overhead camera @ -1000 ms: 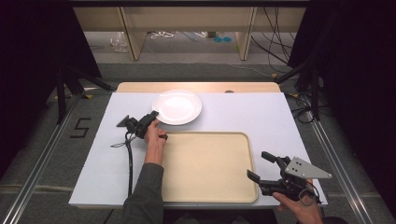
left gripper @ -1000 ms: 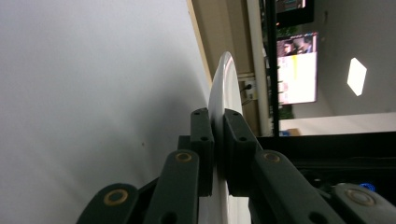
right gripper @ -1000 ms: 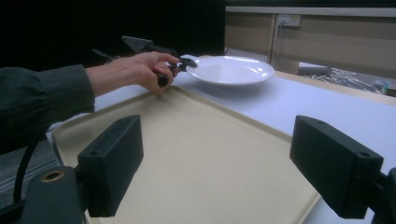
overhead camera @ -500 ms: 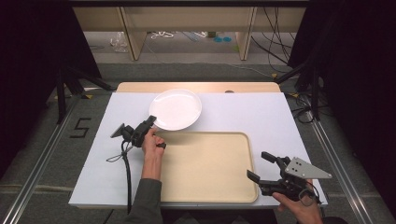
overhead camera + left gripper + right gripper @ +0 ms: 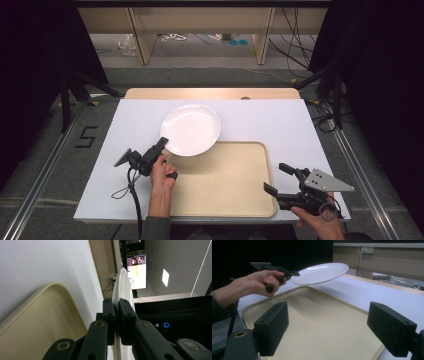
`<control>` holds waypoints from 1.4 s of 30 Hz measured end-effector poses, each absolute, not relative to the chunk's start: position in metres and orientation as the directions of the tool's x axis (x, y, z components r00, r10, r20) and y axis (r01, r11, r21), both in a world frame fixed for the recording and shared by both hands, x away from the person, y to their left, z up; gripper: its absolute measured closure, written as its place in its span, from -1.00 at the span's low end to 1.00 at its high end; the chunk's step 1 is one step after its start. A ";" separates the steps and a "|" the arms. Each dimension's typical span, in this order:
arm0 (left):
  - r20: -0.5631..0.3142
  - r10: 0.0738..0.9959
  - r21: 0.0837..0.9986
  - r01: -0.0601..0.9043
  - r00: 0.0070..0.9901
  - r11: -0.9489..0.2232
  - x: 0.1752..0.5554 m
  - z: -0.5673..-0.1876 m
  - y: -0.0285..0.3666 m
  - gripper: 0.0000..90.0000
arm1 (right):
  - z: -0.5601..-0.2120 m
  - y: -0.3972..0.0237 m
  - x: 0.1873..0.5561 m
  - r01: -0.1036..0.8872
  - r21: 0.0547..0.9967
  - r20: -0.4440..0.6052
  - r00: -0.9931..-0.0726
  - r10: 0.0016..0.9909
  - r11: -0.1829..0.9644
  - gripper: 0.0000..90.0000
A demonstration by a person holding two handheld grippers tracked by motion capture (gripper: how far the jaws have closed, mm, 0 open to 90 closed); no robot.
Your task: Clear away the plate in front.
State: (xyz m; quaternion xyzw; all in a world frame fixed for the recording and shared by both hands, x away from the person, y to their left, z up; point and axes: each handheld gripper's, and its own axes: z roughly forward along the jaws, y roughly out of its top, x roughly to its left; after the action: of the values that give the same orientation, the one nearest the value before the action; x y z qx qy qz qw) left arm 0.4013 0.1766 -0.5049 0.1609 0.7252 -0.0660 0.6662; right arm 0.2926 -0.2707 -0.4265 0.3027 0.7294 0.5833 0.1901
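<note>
The plate [image 5: 191, 129] is white, round and shallow, held off the worktop [image 5: 280, 122] with its near edge over the far left corner of the tray [image 5: 225, 181]; in the right gripper view it floats clear above the tray [image 5: 317, 322], tilted up away from the hand. The left claw [image 5: 161, 146] is clenched on the plate's rim at its near left edge, and the left gripper view shows both jaws pinched tight on the thin rim [image 5: 117, 315]. The plate looks stiff, glossy and likely ceramic or hard plastic, so I judge it slippery and breakable, and a pinch at one rim point leaves its weight hanging out beyond the grip, where it could twist or slide. A deeper bite on the rim, or keeping the plate level, would be safer. The tray's raised lip is the edge to clear: the plate's low side passes just over it. Inside the tray the floor is bare, leaving ample room to set the plate down. The right claw [image 5: 286, 178] is released, jaws spread wide, hovering at the tray's near right corner, well apart from the plate.
</note>
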 end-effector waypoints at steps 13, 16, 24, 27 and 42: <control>-0.990 0.131 0.106 0.367 -0.044 0.924 0.357 -0.505 0.167 0.89 | -0.426 -0.271 0.292 0.229 0.963 0.080 -0.745 0.662 0.142 -0.59; -0.989 0.140 0.112 0.385 -0.045 0.916 0.349 -0.507 0.166 0.89 | -0.428 -0.270 0.292 0.223 0.965 0.079 -0.744 0.664 0.135 -0.59; -0.990 0.131 0.095 0.413 -0.059 0.906 0.331 -0.514 0.159 0.88 | -0.428 -0.268 0.290 0.238 0.958 0.074 -0.745 0.663 0.160 -0.59; -0.988 0.142 0.105 0.415 -0.061 0.904 0.324 -0.514 0.158 0.88 | -0.428 -0.269 0.290 0.237 0.958 0.076 -0.748 0.660 0.158 -0.59; -0.981 0.175 0.120 0.446 -0.085 0.887 0.304 -0.526 0.145 0.88 | -0.428 -0.268 0.290 0.229 0.962 0.073 -0.747 0.661 0.152 -0.59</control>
State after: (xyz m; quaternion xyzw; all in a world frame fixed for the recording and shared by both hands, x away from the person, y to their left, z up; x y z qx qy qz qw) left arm 0.3040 0.1446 -0.5257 0.2131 0.7289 -0.1055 0.6420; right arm 0.2900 -0.2677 -0.4284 0.3026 0.7353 0.5768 0.1874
